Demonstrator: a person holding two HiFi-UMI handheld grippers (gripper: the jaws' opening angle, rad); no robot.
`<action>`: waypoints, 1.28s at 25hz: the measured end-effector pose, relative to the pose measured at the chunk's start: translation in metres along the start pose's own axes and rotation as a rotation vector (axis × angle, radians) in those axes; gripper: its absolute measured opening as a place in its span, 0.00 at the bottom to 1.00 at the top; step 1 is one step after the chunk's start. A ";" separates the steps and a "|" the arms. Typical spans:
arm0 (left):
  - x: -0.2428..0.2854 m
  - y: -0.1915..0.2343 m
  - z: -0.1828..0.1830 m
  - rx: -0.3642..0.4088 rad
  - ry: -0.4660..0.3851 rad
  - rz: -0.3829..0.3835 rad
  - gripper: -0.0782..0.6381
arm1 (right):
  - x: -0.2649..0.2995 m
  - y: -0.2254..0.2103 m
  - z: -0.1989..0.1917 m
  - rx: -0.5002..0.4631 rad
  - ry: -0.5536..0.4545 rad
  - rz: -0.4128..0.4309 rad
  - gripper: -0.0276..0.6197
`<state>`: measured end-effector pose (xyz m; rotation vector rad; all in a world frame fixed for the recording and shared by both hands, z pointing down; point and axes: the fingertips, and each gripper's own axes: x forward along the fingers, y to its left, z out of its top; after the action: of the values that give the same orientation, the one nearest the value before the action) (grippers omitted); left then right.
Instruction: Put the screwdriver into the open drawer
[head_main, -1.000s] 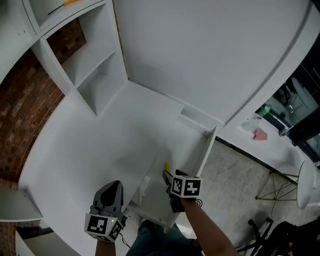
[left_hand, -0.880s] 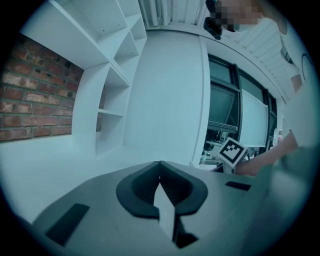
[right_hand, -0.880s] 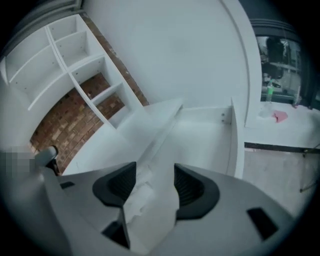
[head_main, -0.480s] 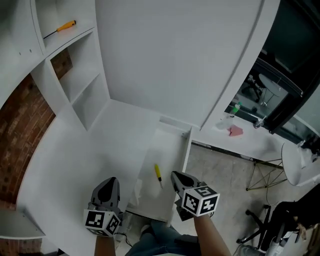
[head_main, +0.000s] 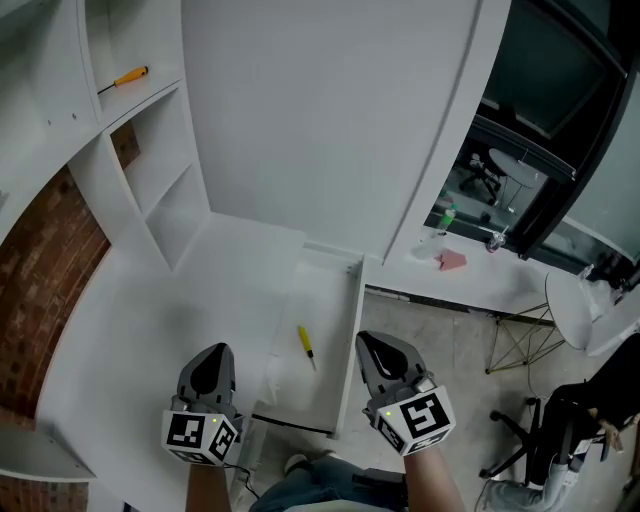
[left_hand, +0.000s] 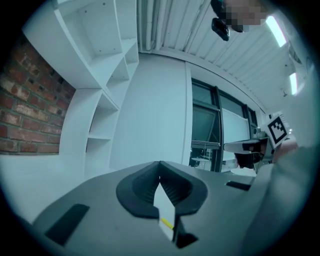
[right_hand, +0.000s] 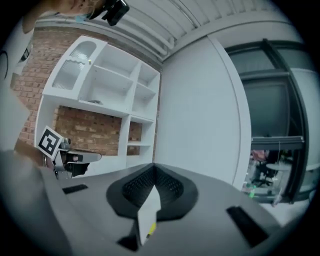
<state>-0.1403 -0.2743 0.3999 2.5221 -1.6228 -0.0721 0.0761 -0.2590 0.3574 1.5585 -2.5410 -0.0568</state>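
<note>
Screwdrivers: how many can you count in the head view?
2. One yellow screwdriver lies in the open drawer; one orange screwdriver on the upper shelf. Others may be hidden.

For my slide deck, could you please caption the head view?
Yellow screwdriver lies in the open drawer; left gripper and right gripper hover shut and empty.

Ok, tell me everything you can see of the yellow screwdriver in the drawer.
The yellow screwdriver is small and slim: a yellow handle and a short dark shaft pointing toward the person. It lies flat, slightly diagonal, on the white floor of the open drawer, touching nothing else.
</note>
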 end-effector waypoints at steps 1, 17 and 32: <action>-0.002 -0.003 0.005 0.033 -0.008 0.001 0.13 | -0.004 -0.002 0.008 -0.021 -0.031 -0.022 0.06; -0.024 -0.053 0.068 0.194 -0.147 0.045 0.13 | -0.069 -0.025 0.065 -0.167 -0.207 -0.091 0.06; -0.034 -0.080 0.091 0.200 -0.210 0.062 0.13 | -0.098 -0.024 0.084 -0.221 -0.295 -0.095 0.06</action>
<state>-0.0925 -0.2193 0.2967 2.6880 -1.8720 -0.1828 0.1276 -0.1872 0.2608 1.6855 -2.5570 -0.5995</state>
